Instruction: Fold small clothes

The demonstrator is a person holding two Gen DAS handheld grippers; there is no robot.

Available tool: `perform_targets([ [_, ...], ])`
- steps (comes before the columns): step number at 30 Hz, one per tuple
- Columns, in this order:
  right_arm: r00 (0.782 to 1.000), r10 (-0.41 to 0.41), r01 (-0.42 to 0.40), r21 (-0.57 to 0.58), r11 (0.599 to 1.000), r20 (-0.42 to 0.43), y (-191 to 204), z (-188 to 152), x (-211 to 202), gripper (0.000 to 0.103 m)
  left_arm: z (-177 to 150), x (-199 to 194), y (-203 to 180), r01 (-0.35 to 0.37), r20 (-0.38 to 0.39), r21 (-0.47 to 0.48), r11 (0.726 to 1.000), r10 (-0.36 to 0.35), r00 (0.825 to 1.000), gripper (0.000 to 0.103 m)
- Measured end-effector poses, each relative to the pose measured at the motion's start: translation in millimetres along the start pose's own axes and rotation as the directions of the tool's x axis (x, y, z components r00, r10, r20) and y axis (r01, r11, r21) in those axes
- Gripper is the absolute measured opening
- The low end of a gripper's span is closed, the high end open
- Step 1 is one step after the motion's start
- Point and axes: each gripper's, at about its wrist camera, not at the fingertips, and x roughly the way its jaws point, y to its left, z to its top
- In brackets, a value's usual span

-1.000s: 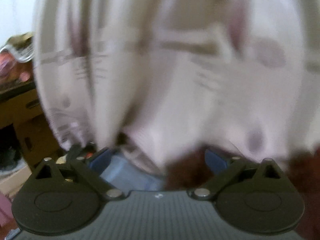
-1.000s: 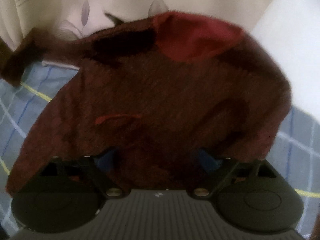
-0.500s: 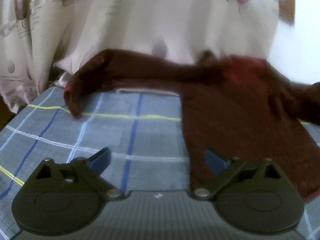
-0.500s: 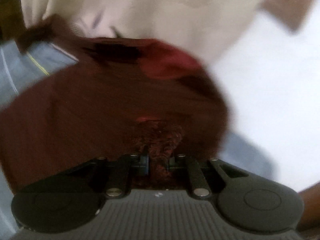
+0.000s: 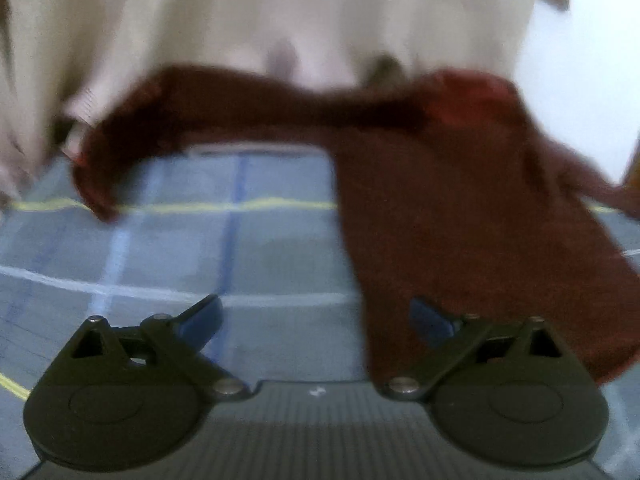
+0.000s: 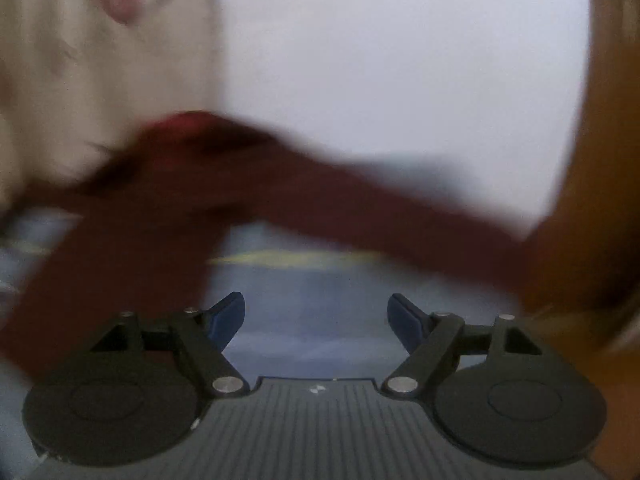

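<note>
A: Step check. Dark maroon knitted long-sleeved top (image 5: 460, 216) lying spread on the blue-grey checked cloth with yellow and white lines (image 5: 248, 248), body toward the right in the left wrist view, one sleeve stretched out leftward along the far edge, cuff bent down near the yellow line. Laid flat, no fold visible yet. Looks like the end of the spreading step, start of folding.

B: Grippers?

A: Left gripper (image 5: 316, 320) with blue fingertips set wide apart, nothing between them; right-hand fingertip over the hem edge of the garment body, contact not clear. Right gripper (image 6: 316, 316) likewise spread wide and holding nothing, low over the checked cloth, between the garment body on its left and the other sleeve running off to the right. Heavy motion blur in that view.

B: Background?

A: Cream patterned curtain fabric (image 5: 280, 20) hanging just behind the far edge. White wall (image 6: 400, 60) at the right. Blurred orange-brown shape at the right edge of the right wrist view, unidentifiable.

B: Next move?

A: Probably sleeves first: close on a cuff, carry it inward across the chest, then same on the other side. Calls for a pinch on the knit only, not the checked cloth underneath. Soft knit, likely to sag and bunch if lifted high.
</note>
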Motion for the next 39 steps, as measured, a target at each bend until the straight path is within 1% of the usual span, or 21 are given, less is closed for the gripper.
perform_targets([
  [2,0.996,0.076,-0.075,0.022,0.997,-0.041,19,-28,13,0.078,0,6,2,0.066,-0.037,-0.038,0.997,-0.067,0.997,0.101],
  [3,0.991,0.115,-0.113,0.034,0.993,-0.067,29,-43,23,0.076,-1,9,2,0.080,-0.044,-0.042,0.996,-0.081,0.996,0.101],
  [4,0.987,0.131,-0.128,0.044,0.991,-0.091,36,-53,31,0.069,-3,11,3,0.086,-0.041,-0.044,0.995,-0.088,0.995,0.101],
  [5,0.985,0.123,-0.118,0.053,0.992,-0.119,42,-63,40,0.067,-6,14,5,0.092,-0.038,-0.053,0.994,-0.094,0.995,0.101],
  [6,0.984,0.118,-0.110,0.067,0.992,-0.130,50,-73,46,0.060,-7,16,7,0.103,-0.045,-0.063,0.993,-0.106,0.993,0.100],
  [8,0.978,0.159,-0.142,0.132,0.981,-0.132,49,-85,55,0.059,-10,23,11,0.137,-0.080,-0.088,0.987,-0.144,0.986,0.100],
  [10,0.981,0.163,-0.148,0.135,0.980,-0.108,52,-91,58,0.059,-14,28,9,0.153,-0.102,-0.097,0.983,-0.163,0.981,0.100],
  [11,0.981,0.165,-0.150,0.130,0.980,-0.106,57,-91,59,0.059,-15,28,4,0.153,-0.092,-0.072,0.986,-0.159,0.983,0.100],
  [12,0.979,0.175,-0.159,0.142,0.977,-0.104,58,-90,62,0.053,-16,30,-1,0.150,-0.096,-0.041,0.988,-0.153,0.984,0.095],
  [13,0.977,0.184,-0.166,0.153,0.974,-0.110,60,-88,66,0.045,-17,32,-7,0.142,-0.098,-0.011,0.990,-0.142,0.985,0.083],
  [14,0.975,0.188,-0.170,0.150,0.974,-0.117,65,-88,64,0.042,-17,32,-11,0.132,-0.091,0.014,0.991,-0.130,0.987,0.074],
  [15,0.976,0.177,-0.161,0.127,0.979,-0.125,69,-86,69,0.034,-17,32,-15,0.133,-0.089,0.034,0.991,-0.129,0.988,0.047],
  [16,0.978,0.164,-0.151,0.109,0.983,-0.126,75,-89,70,0.019,-17,33,-20,0.141,-0.099,0.059,0.988,-0.135,0.986,0.023],
  [18,0.974,0.186,-0.168,0.138,0.976,-0.129,74,-89,70,0.015,-17,32,-30,0.145,-0.111,0.098,0.985,-0.134,0.985,0.016],
  [20,0.975,0.197,-0.181,0.142,0.973,-0.103,75,-93,64,0.014,-17,31,-37,0.128,-0.113,0.110,0.986,-0.115,0.987,0.013],
  [24,0.968,0.241,-0.221,0.223,0.949,-0.066,68,-99,58,0.014,-14,23,-30,0.154,-0.095,0.010,0.988,-0.152,0.984,0.010],
  [27,0.958,0.287,-0.275,0.303,0.912,0.006,62,-99,44,0.013,-13,-4,-29,0.167,-0.051,-0.004,0.986,-0.167,0.985,0.009],
  [31,0.940,0.333,-0.341,0.307,0.889,0.080,71,-99,8,0.013,-15,-58,-29,0.196,0.021,0.013,0.981,-0.196,0.980,0.005],
  [36,0.914,0.384,-0.406,0.294,0.866,0.130,87,-112,-50,0.011,-47,-123,-41,0.222,0.028,0.052,0.974,-0.223,0.974,0.005],
  [37,0.911,0.390,-0.412,0.304,0.859,0.133,88,-118,-61,0.005,-55,-130,-42,0.224,0.023,0.053,0.973,-0.225,0.974,0.005],
  [39,0.900,0.414,-0.436,0.318,0.842,0.135,91,-133,-78,0.005,-70,-139,-42,0.184,0.031,0.061,0.981,-0.186,0.982,0.006],
])
